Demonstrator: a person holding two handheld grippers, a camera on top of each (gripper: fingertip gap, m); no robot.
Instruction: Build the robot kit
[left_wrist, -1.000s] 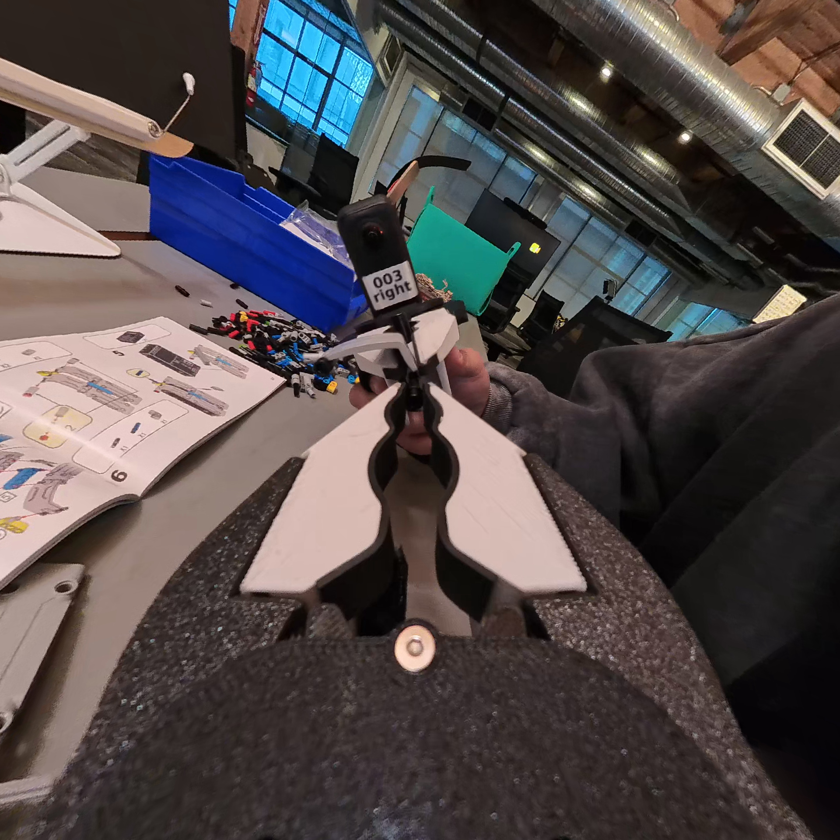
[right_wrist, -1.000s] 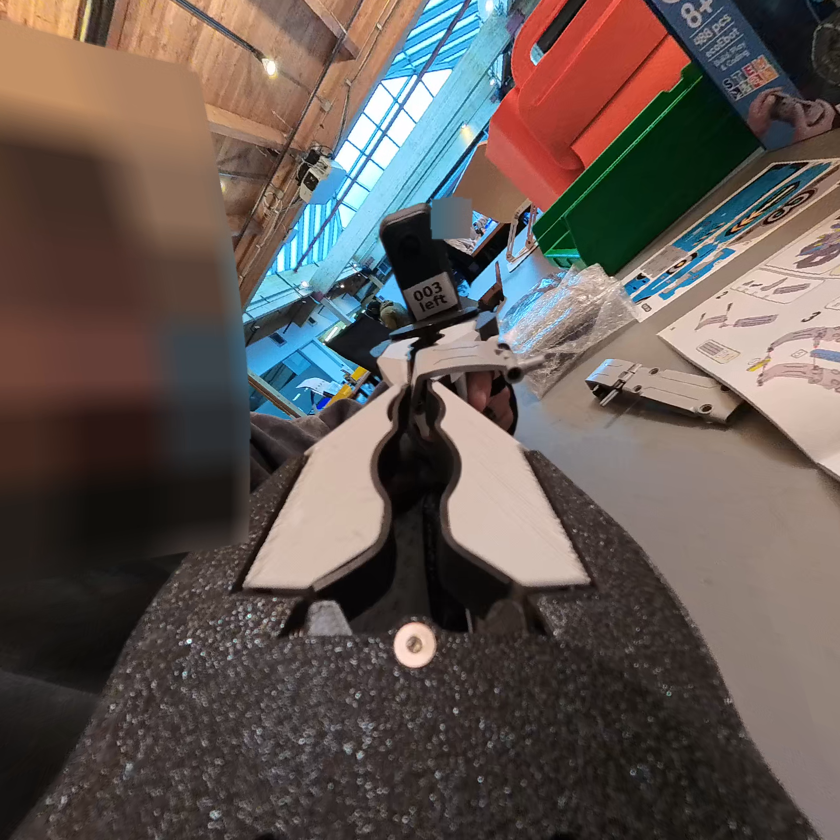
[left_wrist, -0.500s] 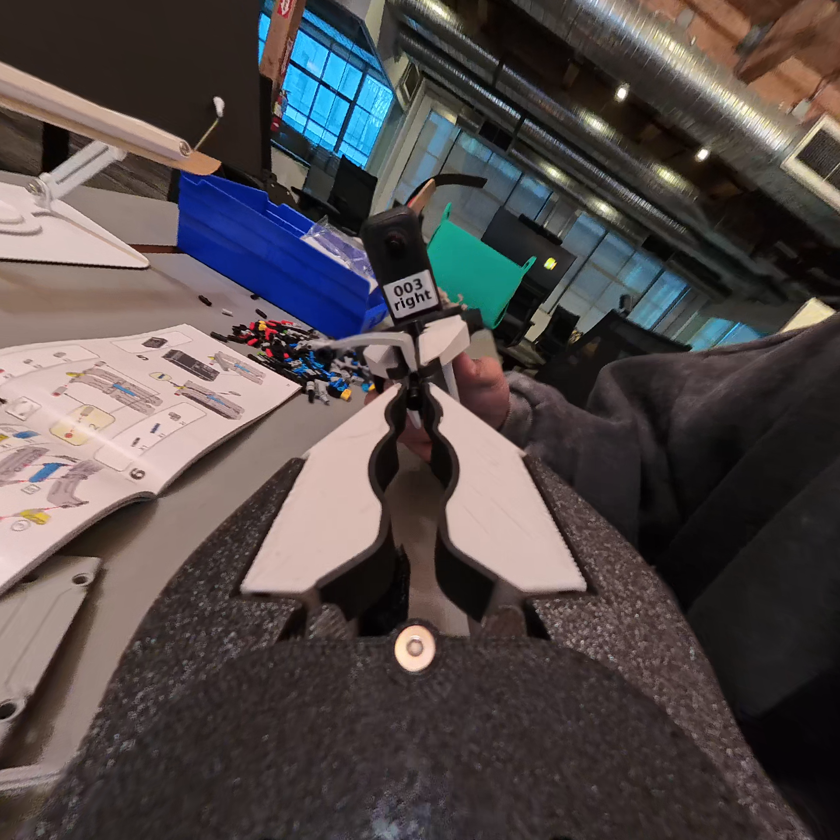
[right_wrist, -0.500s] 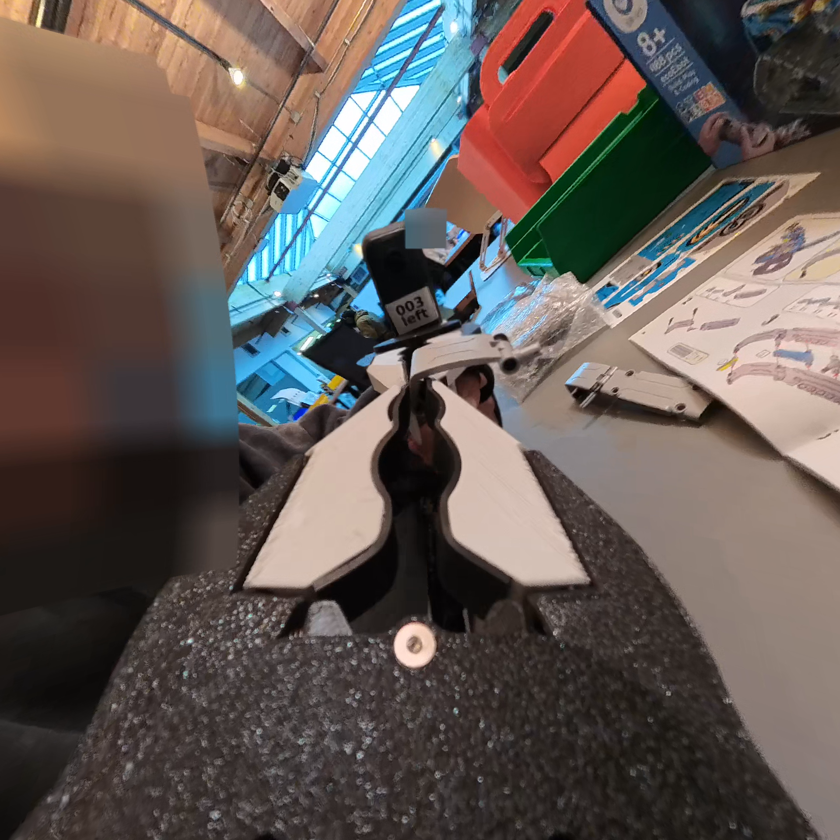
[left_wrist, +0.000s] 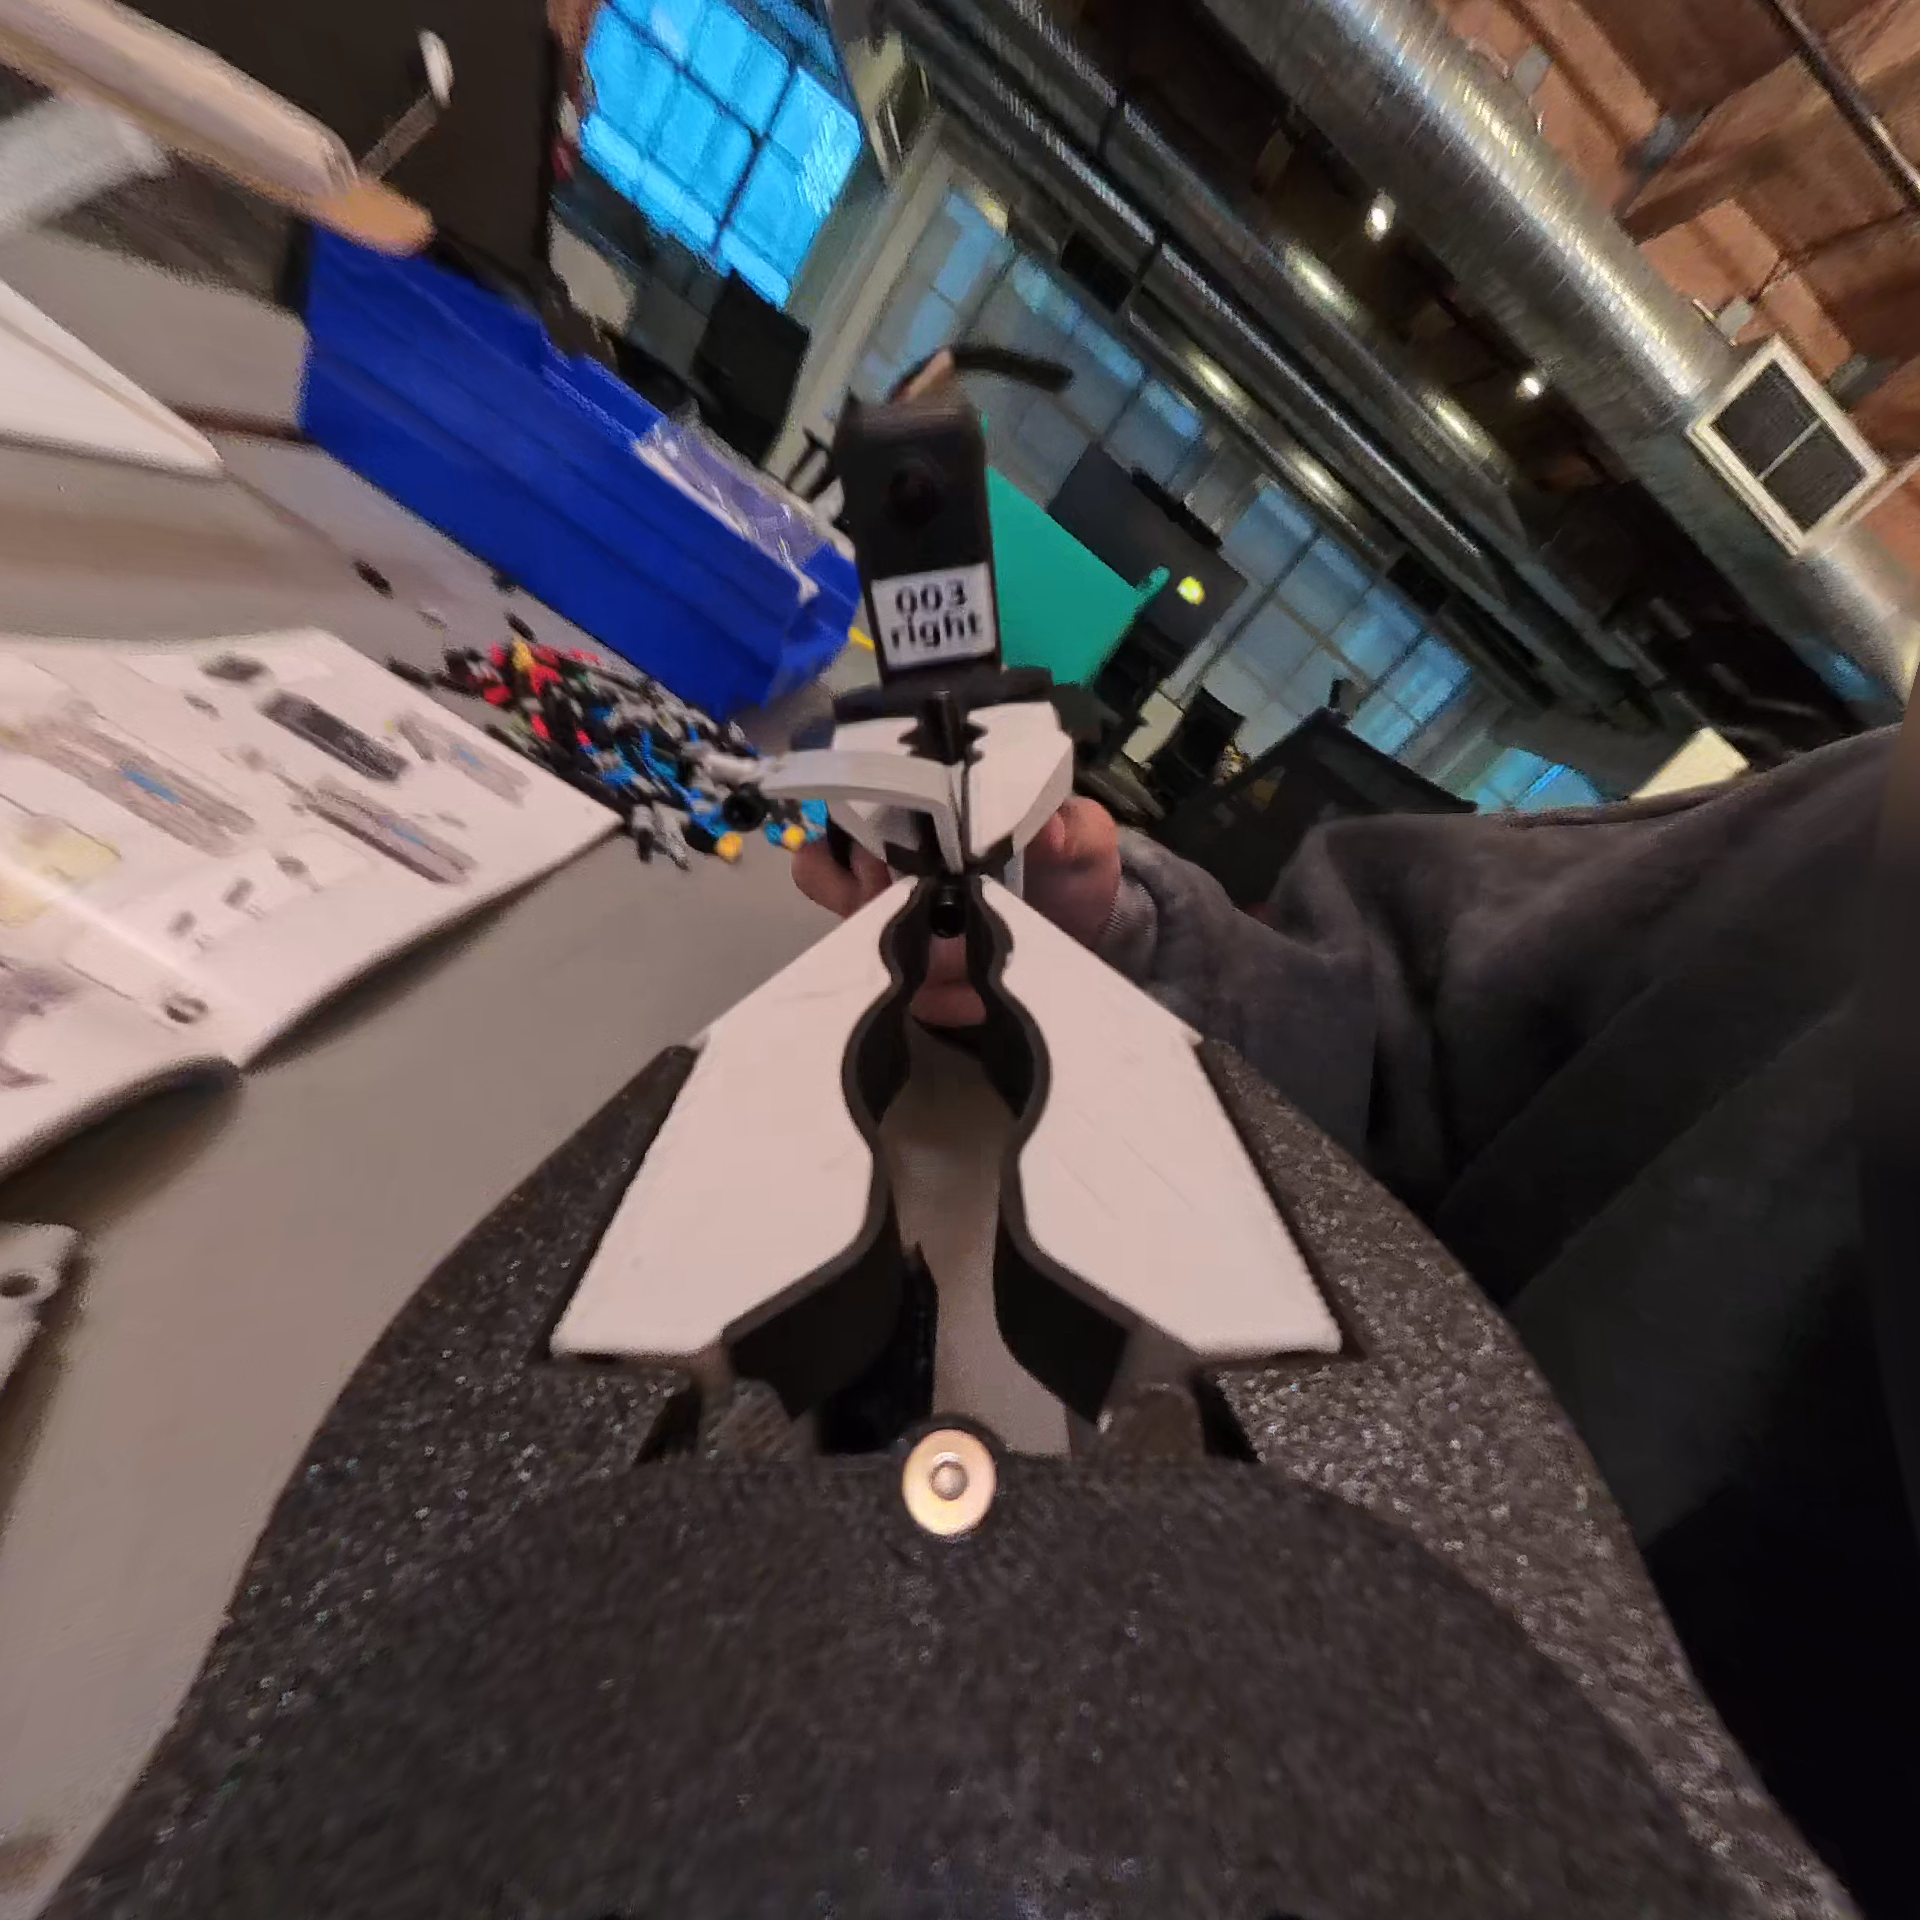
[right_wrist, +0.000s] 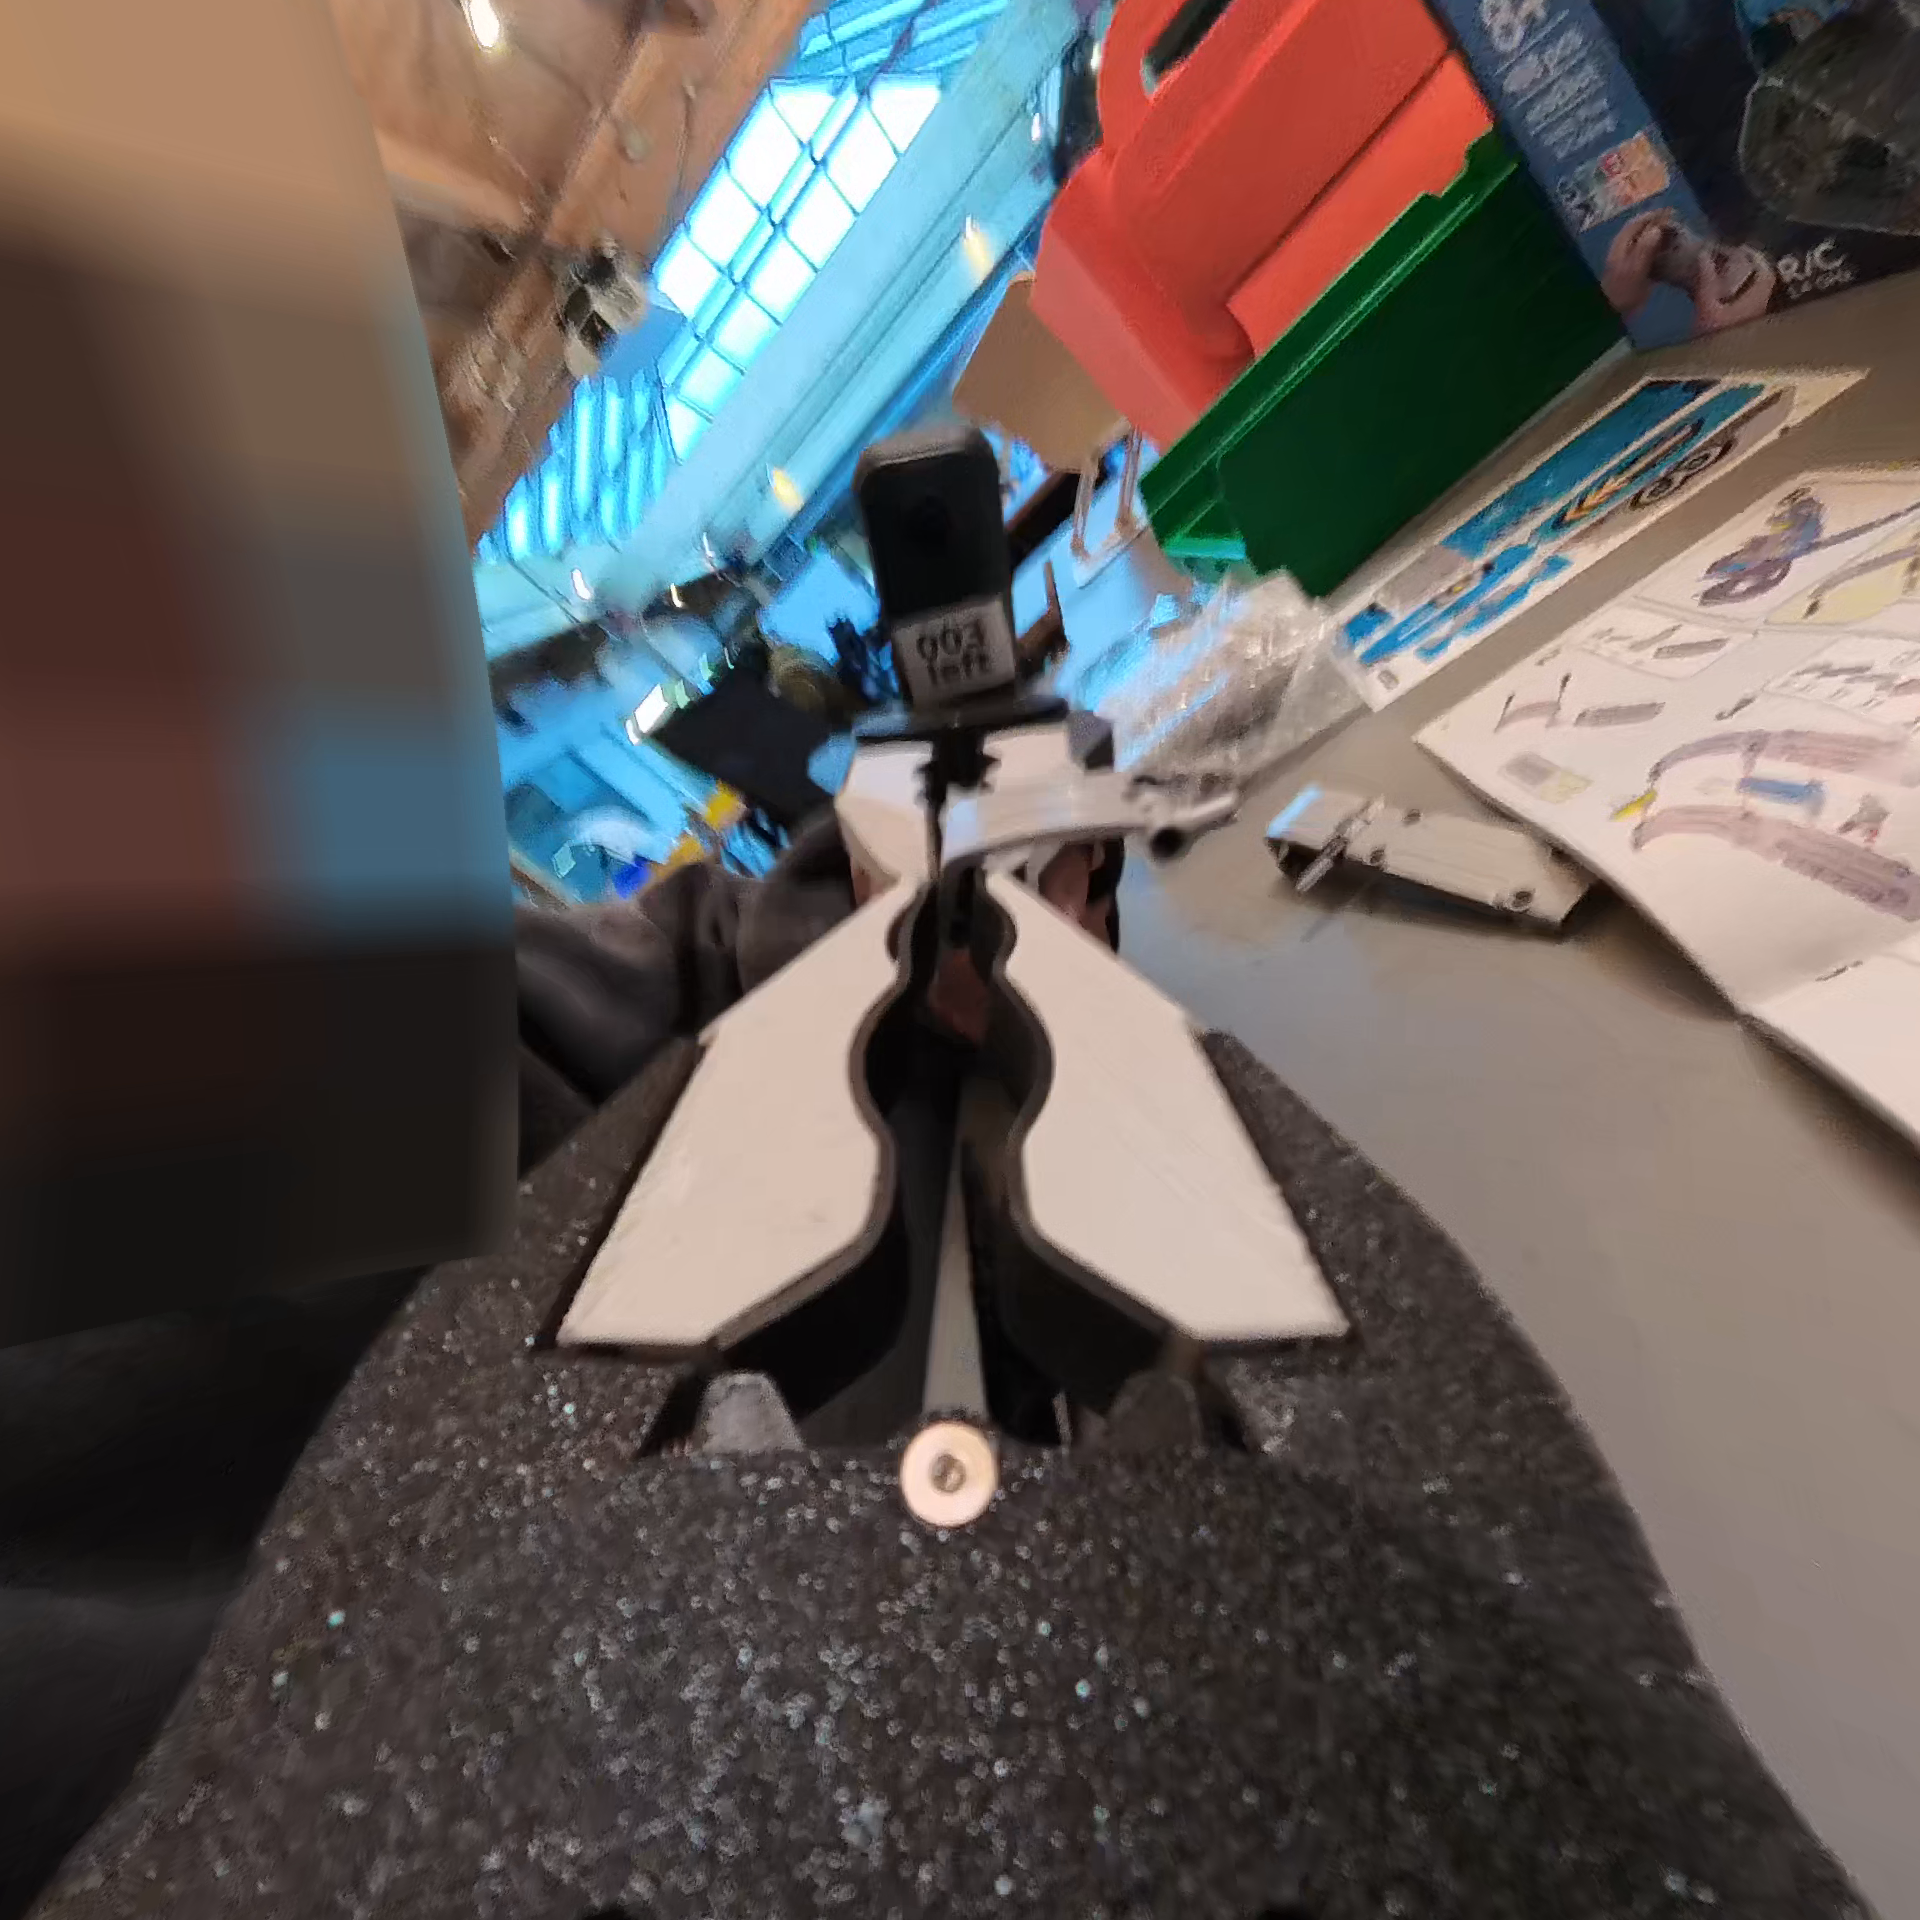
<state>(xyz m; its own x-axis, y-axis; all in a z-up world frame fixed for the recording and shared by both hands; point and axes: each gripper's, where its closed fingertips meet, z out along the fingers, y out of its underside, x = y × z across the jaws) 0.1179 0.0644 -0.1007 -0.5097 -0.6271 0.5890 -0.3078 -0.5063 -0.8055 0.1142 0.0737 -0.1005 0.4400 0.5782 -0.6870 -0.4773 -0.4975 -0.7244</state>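
Observation:
My left gripper (left_wrist: 945, 899) and right gripper (right_wrist: 951, 899) face each other tip to tip above the grey table (left_wrist: 436, 1122). Both are shut. A small black pin (left_wrist: 943, 916) sits between the left fingertips. A light grey curved building piece (right_wrist: 1091, 812) sticks out sideways where the tips meet, and the right gripper seems to hold it. In the left wrist view the piece (left_wrist: 831, 777) points left, in front of the right gripper (left_wrist: 951, 790). A hand (left_wrist: 1075, 852) holds that gripper. The left gripper (right_wrist: 940, 810) shows in the right wrist view.
An open instruction booklet (left_wrist: 208, 810), a pile of small coloured parts (left_wrist: 623, 727) and a blue bin (left_wrist: 540, 488) lie to the left. The right wrist view shows a flat grey part (right_wrist: 1423, 857), a plastic bag (right_wrist: 1226, 665), booklets (right_wrist: 1714, 779), and green (right_wrist: 1382, 436) and red (right_wrist: 1226, 208) bins. My left and right fingertips are right by each other.
Both grippers have swung a little and the views are now blurred by motion. They stay shut and tip to tip, with the grey piece between them.

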